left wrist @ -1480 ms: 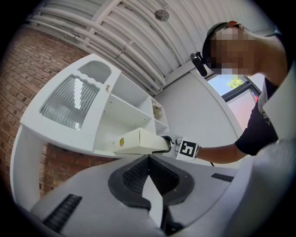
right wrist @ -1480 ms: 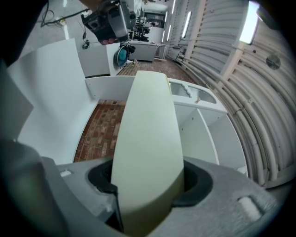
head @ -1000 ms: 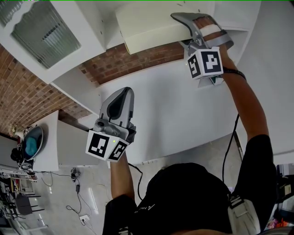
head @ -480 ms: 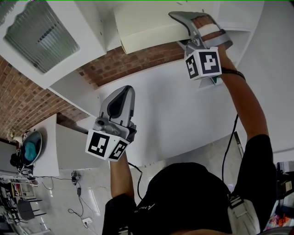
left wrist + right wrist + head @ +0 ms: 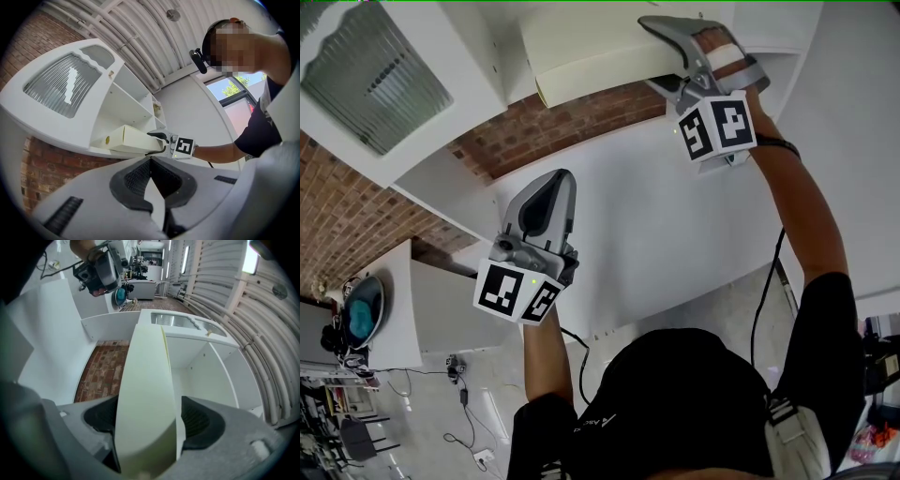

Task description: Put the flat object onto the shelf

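The flat object is a pale cream box [image 5: 591,47], lying in the open compartment of the white wall shelf [image 5: 101,149]. My right gripper [image 5: 661,56] is held up at the box's near end, one finger on each side of it. Its jaws are opening: in the right gripper view the box [image 5: 145,390] stands between the pads [image 5: 201,420], with a gap showing on the right side. From the left gripper view the box [image 5: 136,139] rests on the shelf board with the right gripper [image 5: 157,143] around its end. My left gripper [image 5: 546,187] hangs lower, shut and empty, apart from the box.
A frosted glass cabinet door [image 5: 375,80] stands to the left of the open compartment. A brick wall [image 5: 572,127] runs below the shelf unit. More white shelf boards [image 5: 126,96] sit above the box. A person's arm [image 5: 806,225] reaches up to the right gripper.
The right gripper and the box have shifted slightly further up and into the shelf. The left gripper has stayed about where it was.
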A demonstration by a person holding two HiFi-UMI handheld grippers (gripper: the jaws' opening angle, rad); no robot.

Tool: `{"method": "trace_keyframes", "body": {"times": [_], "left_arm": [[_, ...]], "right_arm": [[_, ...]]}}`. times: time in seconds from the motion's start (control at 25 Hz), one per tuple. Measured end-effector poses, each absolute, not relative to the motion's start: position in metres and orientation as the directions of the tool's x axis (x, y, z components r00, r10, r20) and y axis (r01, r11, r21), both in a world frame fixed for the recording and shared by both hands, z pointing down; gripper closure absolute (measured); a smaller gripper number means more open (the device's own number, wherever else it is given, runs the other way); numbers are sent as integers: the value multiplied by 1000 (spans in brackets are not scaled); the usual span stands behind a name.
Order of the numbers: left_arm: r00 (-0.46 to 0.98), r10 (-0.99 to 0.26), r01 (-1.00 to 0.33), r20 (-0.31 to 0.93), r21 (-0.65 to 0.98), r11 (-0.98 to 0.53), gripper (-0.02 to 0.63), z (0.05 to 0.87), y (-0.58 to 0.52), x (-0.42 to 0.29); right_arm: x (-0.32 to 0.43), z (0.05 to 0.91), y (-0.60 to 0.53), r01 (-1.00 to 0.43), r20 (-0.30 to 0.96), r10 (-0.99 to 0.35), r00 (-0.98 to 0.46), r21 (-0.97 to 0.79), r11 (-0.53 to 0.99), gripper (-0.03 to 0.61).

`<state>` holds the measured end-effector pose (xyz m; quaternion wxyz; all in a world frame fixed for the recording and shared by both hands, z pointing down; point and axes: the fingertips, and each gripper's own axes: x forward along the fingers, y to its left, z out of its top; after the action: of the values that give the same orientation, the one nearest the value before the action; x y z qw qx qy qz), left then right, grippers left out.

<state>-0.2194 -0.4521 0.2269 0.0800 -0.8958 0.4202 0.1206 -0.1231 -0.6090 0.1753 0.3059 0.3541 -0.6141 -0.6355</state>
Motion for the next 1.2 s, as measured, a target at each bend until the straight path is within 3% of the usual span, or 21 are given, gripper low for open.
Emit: {"method": "trace_keyframes", "body": {"times": [0.4, 0.64, 0.88, 1.12, 1.2], "left_arm": [[626, -723, -768, -292, -66, -638, 615, 219, -431, -207], [635, -712, -760, -300, -76, -645, 615, 215, -412, -194], [649, -699, -747, -301, -77, -660, 615, 218, -393, -176], [641, -705, -753, -304, -67, -655, 615, 225, -382, -170], [639, -707, -755, -303, -69, -652, 615, 227, -380, -169]], "right_arm": [[-108, 186, -550, -52, -63, -795, -603, 998, -40, 199], [-113, 197, -483, -237, -54, -696, -716, 957, 169, 225], [-115, 201, -423, -429, -128, -591, -796, 808, 403, 419], [-115, 227, -402, -535, -188, -556, -810, 625, 568, 562], [-116, 236, -398, -557, -204, -541, -816, 531, 638, 577]]}}
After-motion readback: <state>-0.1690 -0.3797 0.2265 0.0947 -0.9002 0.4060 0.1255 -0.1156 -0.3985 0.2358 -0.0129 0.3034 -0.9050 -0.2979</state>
